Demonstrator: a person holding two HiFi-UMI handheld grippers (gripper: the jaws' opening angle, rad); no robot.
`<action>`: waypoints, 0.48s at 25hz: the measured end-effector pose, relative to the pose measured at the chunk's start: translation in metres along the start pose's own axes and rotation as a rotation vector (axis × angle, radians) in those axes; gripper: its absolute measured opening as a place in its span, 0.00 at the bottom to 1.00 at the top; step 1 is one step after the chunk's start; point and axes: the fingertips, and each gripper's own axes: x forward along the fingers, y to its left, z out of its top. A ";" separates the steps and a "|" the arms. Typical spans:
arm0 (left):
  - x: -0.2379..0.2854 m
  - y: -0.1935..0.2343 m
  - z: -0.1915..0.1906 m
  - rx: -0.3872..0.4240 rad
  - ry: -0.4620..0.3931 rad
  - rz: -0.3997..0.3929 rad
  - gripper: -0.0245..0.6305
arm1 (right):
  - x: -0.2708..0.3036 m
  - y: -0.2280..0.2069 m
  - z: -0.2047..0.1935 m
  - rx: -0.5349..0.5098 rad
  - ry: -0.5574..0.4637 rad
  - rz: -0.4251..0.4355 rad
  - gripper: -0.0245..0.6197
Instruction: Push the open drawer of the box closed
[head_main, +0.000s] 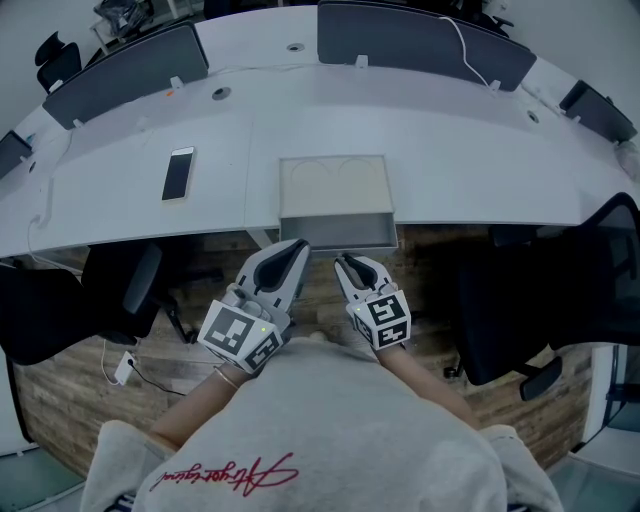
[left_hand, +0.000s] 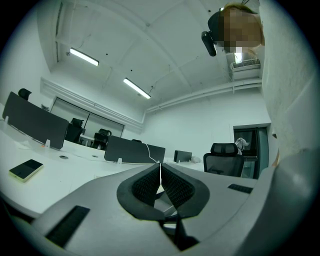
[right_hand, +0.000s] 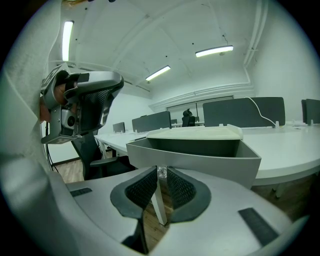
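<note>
A low beige box (head_main: 334, 183) lies on the white desk (head_main: 450, 160) at its near edge. Its grey drawer (head_main: 339, 234) stands open, sticking out past the desk edge toward me. Both grippers hang below the desk edge, just in front of the drawer. My left gripper (head_main: 298, 246) is shut and empty, its tip close to the drawer's left front corner. My right gripper (head_main: 343, 262) is shut too, a little short of the drawer front. In the right gripper view the drawer front (right_hand: 200, 156) fills the space just beyond the closed jaws (right_hand: 161, 172). The left gripper view has its shut jaws (left_hand: 160, 176) aimed across the desk.
A phone (head_main: 179, 173) lies on the desk left of the box. Dark divider panels (head_main: 125, 70) line the desk's far side. Black office chairs stand at the right (head_main: 540, 310) and left (head_main: 60, 300) on the wooden floor. A cable and adapter (head_main: 125, 370) lie on the floor.
</note>
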 end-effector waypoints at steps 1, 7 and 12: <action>0.001 0.001 0.000 -0.001 0.000 0.001 0.07 | 0.001 -0.001 0.000 0.000 0.000 0.000 0.15; 0.002 0.006 0.001 -0.005 -0.001 0.012 0.07 | 0.005 -0.004 0.002 0.007 0.004 0.004 0.15; 0.005 0.010 0.003 -0.003 -0.006 0.014 0.07 | 0.008 -0.007 0.004 0.012 0.003 0.001 0.15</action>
